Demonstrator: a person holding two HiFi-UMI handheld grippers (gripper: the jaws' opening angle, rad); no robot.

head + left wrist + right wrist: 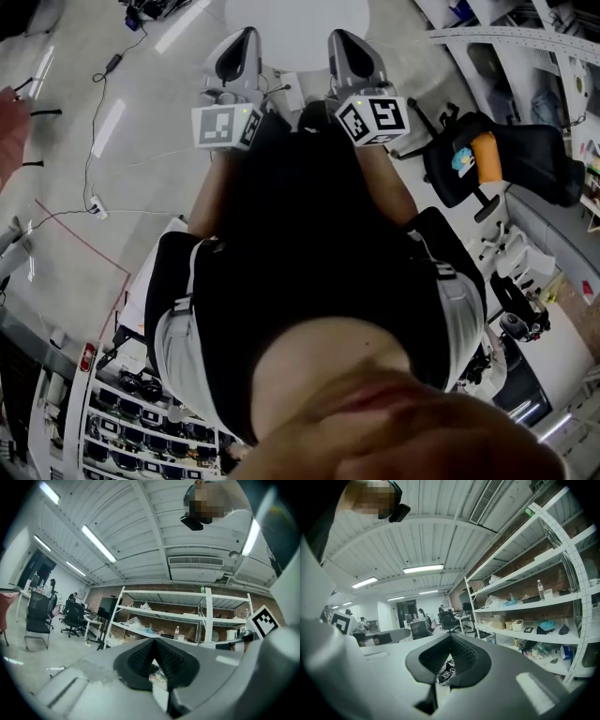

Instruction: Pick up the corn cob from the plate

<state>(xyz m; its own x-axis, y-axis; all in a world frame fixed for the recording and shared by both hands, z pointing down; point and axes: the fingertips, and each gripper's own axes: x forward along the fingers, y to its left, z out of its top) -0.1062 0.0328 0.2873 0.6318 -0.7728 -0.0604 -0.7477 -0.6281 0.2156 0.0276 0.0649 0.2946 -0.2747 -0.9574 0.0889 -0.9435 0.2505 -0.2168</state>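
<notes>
No corn cob and no plate shows in any view. In the head view I hold both grippers out level in front of my body, side by side. The left gripper and the right gripper each carry a marker cube and point toward a white round table at the top edge. In the left gripper view the left gripper has its black pads meeting at the tips with nothing between them. The right gripper looks the same in the right gripper view, shut and empty.
A black office chair with an orange part stands to the right. Cables trail over the floor on the left. A rack of small items sits at lower left. White metal shelving with boxes and bottles lines the brick wall ahead.
</notes>
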